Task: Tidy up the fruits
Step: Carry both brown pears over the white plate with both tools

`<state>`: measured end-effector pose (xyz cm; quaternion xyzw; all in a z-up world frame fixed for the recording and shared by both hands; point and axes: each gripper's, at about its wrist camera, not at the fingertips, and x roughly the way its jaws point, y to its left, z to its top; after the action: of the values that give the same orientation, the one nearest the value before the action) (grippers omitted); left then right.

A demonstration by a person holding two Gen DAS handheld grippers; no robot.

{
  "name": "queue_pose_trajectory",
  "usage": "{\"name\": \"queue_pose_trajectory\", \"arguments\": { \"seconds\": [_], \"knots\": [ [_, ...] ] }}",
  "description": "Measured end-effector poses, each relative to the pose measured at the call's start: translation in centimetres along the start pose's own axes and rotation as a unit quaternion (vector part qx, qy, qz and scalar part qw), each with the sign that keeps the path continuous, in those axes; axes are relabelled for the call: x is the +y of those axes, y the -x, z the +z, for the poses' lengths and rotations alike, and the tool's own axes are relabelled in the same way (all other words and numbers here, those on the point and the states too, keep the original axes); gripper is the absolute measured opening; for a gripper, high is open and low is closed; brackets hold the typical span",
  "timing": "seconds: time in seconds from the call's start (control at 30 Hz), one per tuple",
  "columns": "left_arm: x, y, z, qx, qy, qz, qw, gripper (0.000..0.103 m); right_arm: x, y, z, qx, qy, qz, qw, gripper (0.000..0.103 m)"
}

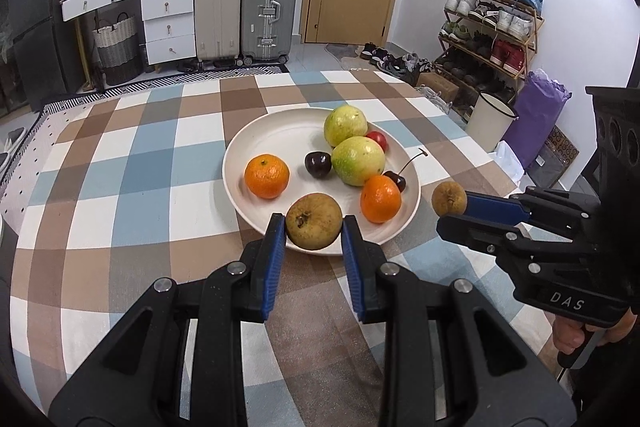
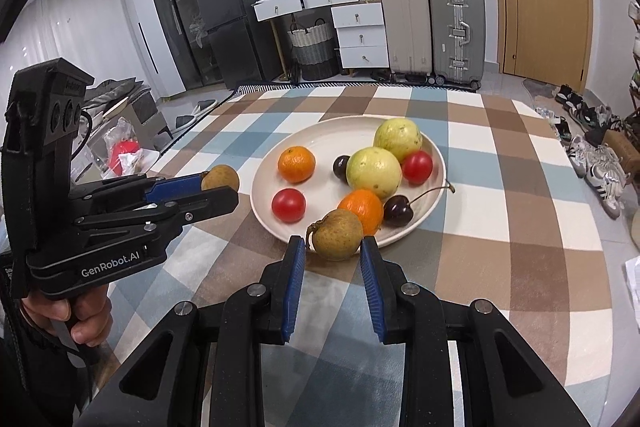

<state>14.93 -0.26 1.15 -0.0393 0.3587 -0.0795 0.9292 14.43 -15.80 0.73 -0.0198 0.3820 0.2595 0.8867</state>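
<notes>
A white plate [image 1: 256, 143] on the checked tablecloth holds two green guavas [image 1: 345, 125], two oranges [image 1: 267, 175], two dark cherries [image 1: 318, 164] and red tomatoes [image 2: 288, 205]. My left gripper [image 1: 313, 227] is shut on a brown longan [image 1: 314, 227] at the plate's near rim; it also shows in the right wrist view [image 2: 219, 187]. My right gripper [image 2: 332, 247] is shut on a second brown longan [image 2: 337, 234] at the plate's near right rim, seen from the side in the left wrist view [image 1: 450, 199].
The checked tablecloth [image 1: 140, 167] covers the table. Beyond it stand suitcases [image 1: 270, 11], white drawers [image 1: 168, 23], a shoe rack [image 1: 488, 27] and a white bin [image 1: 490, 121]. A fridge [image 2: 224, 11] stands at the left in the right wrist view.
</notes>
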Motion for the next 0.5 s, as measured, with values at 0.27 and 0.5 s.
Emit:
{"name": "queue_pose_trajectory", "arguments": {
  "seconds": [0.27,0.5],
  "knots": [
    [0.0,-0.1,1.1,-0.011,0.005,-0.002,0.9999,0.025,-0.2,-0.2,1.3,-0.008,-0.002,0.005,1.000,0.029],
    [0.2,-0.7,1.7,-0.009,0.010,-0.002,0.9999,0.025,-0.4,-1.3,2.2,-0.007,-0.001,0.006,1.000,0.029]
  ]
}}
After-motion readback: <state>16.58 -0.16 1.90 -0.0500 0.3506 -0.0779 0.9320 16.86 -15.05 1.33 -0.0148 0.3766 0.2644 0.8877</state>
